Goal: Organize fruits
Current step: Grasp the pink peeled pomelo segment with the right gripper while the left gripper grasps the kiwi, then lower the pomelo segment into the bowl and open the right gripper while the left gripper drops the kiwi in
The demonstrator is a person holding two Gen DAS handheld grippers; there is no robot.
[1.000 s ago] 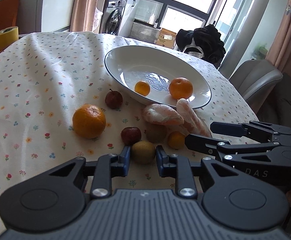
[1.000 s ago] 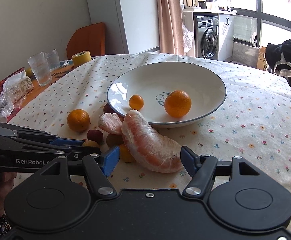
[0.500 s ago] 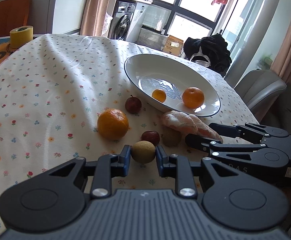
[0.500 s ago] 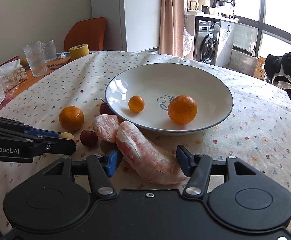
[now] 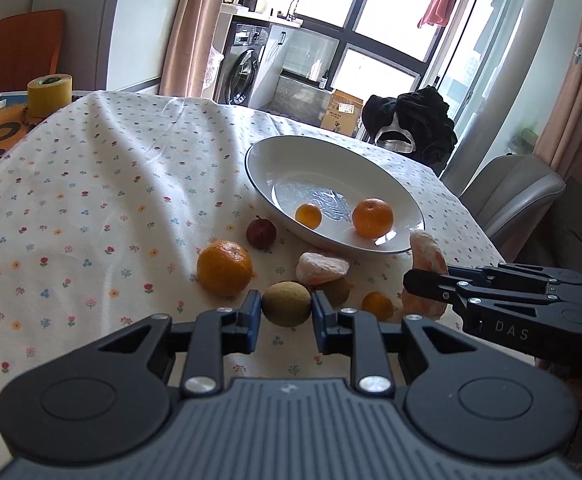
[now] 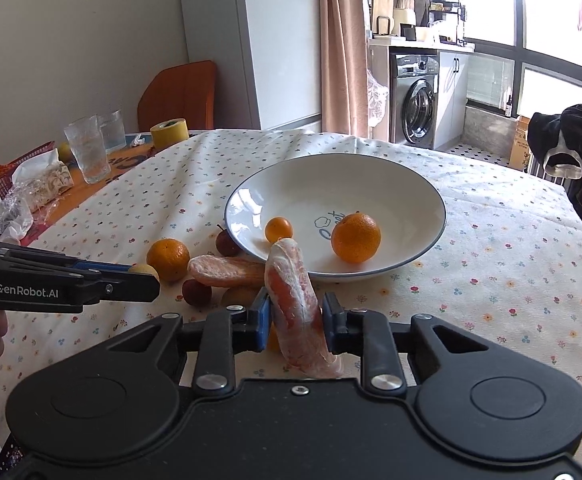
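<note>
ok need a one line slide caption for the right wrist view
Right gripper shut on a peeled pomelo segment in front of the white bowl holding two oranges.

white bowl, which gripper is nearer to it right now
Right. The right gripper, clamping a peeled citrus segment, is just short of the white bowl's near rim; the left gripper holds a brownish fruit farther back.

Bowl (image 6: 431,208) mostly bare (two oranges (image 6: 356,237) inside); loose fruit (image 6: 168,254) crowds its near rim
</note>
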